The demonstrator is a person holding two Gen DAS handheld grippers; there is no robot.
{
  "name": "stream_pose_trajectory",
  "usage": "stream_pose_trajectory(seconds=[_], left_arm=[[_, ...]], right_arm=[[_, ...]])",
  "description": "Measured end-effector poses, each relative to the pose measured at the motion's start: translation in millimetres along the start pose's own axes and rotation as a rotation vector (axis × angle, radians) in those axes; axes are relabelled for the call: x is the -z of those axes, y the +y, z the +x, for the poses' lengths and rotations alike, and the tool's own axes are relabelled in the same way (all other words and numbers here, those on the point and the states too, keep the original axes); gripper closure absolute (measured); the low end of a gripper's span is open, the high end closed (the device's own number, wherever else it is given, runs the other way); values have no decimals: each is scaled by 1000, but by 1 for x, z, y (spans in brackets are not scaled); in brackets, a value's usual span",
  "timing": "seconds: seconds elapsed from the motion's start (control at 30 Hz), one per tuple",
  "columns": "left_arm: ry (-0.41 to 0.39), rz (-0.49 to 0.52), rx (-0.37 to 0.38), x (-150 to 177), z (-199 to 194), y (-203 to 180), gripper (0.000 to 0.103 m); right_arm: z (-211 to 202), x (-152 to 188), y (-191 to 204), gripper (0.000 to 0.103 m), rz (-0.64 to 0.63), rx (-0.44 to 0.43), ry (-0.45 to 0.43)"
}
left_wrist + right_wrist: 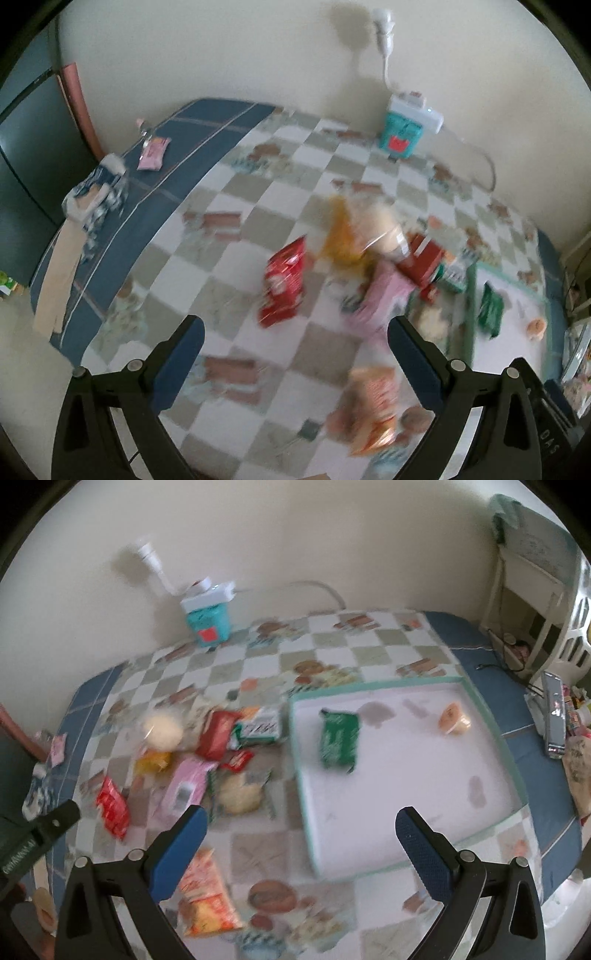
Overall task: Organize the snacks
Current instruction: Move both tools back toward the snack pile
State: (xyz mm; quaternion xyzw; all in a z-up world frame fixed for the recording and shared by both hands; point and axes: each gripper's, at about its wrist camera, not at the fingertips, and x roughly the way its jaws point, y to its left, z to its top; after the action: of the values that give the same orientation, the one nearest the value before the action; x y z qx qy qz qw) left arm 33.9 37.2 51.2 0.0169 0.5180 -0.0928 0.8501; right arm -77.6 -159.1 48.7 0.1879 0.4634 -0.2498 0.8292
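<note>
The table (pixel 369 657) fills most of both views, covered by a checked cloth with blue borders. Both views are motion-blurred; no brand name or label on any packet can be read.

The white tray (pixel 406 775) with a pale green rim occupies centre right of the right wrist view; in the left wrist view it sits at the right edge (pixel 471 295). Inside it lie a green packet (pixel 339 740) at upper left of the tray and a small orange cup (pixel 453 720) at upper right, well apart from each other.

The snack pile (pixel 207 746) lies on the cloth just left of the tray. It contains a pink packet (pixel 186 786), a dark red packet (pixel 217 734), a green-and-white packet (pixel 260 728) nearest the tray rim, a yellow packet (pixel 153 762), and a pale round item (pixel 162 729). A bright red packet (pixel 112 808) lies apart at the left of the pile; in the left wrist view it is at centre (pixel 284 284). An orange packet (pixel 205 893) lies at lower centre left, beside the right gripper's left finger.

A teal box (pixel 208 622) with a red sticker stands at the wall, upper left of centre.

The left gripper (pixel 297 336) has its jaws spread wide, holding nothing. The right gripper (pixel 301 825) is likewise wide open and empty, above the tray's near left corner. Small white lettering on the left gripper's body, seen at the left edge of the right wrist view, is illegible.
</note>
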Motion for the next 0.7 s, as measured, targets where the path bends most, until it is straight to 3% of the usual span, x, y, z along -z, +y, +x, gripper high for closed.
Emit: stream_pose_trajectory(seconds=[0.3, 0.7], left_arm=[[161, -33, 18, 29, 32, 39, 4], [224, -26, -2, 42, 67, 49, 4]], right_arm=[[29, 41, 43, 0, -65, -57, 143], [77, 66, 63, 0, -103, -120, 285]])
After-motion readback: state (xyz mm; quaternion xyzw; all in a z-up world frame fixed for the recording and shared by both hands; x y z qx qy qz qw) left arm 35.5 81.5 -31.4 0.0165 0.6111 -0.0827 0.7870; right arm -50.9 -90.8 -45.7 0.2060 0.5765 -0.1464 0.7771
